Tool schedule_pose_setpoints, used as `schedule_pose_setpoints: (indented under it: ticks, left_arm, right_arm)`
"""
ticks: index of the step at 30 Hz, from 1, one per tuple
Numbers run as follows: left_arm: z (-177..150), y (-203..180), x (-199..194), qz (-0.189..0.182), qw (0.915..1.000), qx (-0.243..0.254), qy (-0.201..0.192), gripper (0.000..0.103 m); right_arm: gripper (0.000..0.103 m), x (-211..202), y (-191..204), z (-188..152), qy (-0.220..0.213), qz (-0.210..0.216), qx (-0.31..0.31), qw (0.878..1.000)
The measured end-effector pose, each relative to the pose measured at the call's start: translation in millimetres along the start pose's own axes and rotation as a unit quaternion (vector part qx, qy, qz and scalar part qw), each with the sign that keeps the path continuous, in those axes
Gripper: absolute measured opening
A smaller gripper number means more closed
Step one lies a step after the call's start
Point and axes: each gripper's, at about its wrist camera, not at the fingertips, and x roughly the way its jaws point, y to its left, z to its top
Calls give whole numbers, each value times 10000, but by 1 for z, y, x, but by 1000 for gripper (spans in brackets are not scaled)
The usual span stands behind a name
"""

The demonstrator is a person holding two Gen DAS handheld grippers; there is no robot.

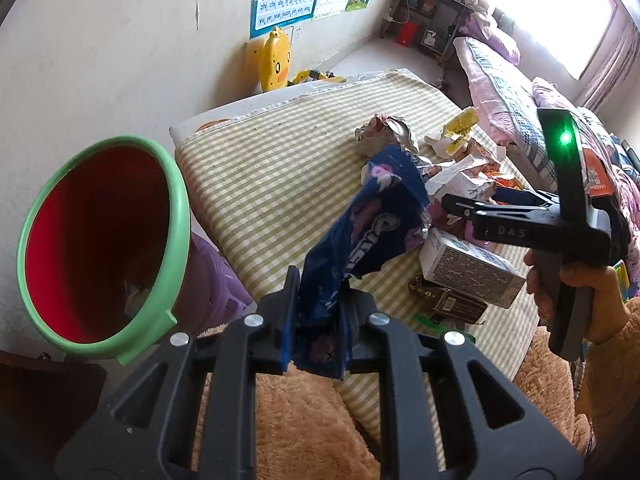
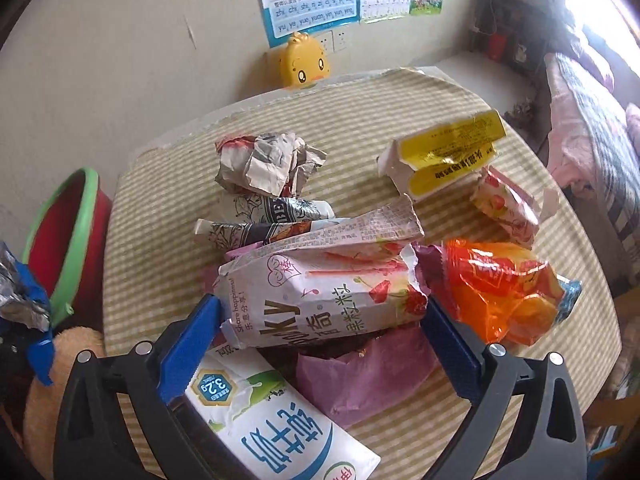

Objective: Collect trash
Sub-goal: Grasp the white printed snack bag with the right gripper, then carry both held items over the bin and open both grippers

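My left gripper is shut on a crumpled dark blue snack wrapper, held up beside a red bin with a green rim that stands left of the table. Over the trash pile my right gripper stands open. A torn white and red snack box lies crosswise between its blue pads. Under and around that box are a white milk carton, a purple wrapper and an orange bag. The bin also shows at the left of the right wrist view.
The round table has a green-checked cloth. A yellow box, crumpled paper and other wrappers lie further back. A yellow duck toy leans on the wall behind. A bed lies to the right.
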Motion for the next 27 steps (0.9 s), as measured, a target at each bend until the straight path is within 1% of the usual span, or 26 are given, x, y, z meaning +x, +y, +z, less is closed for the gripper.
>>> schedule_pose_setpoints:
  ticks: [5, 6, 7, 8, 9, 12, 15, 18, 23, 27]
  left_arm:
    - [-1, 0, 1, -5, 10000, -26, 26, 18]
    - [-1, 1, 0, -8, 10000, -28, 25, 18]
    - [-1, 1, 0, -6, 10000, -24, 21, 18]
    - [-1, 1, 0, -1, 10000, -21, 14, 18]
    - [-1, 1, 0, 3, 10000, -23, 11, 18]
    - [-1, 2, 0, 15, 10000, -49, -3, 18]
    - [-1, 4, -2, 28, 10000, -89, -28, 18]
    - [1, 7, -5, 58, 9998, -145, -89, 18]
    - [4, 11, -14, 183, 9993, -206, -246, 18]
    - [6, 18, -22, 283, 9985, -264, -374, 18]
  right_arm:
    - [96, 6, 6, 0, 83, -72, -158, 9998]
    - [94, 5, 6, -1, 66, -19, -165, 9998]
    - [90, 4, 6, -2, 56, 65, -135, 9999]
    - [89, 3, 6, -2, 57, 122, -92, 9999]
    - [86, 2, 6, -3, 47, 186, -38, 9998]
    - [84, -4, 6, -7, 0, 319, 108, 9994]
    - [84, -17, 5, -11, -151, 337, 274, 9989]
    - [84, -43, 5, -16, -421, 440, 572, 9965]
    - [85, -93, 24, -26, -953, 466, 685, 9920]
    - [85, -116, 38, -33, -1195, 509, 777, 9885]
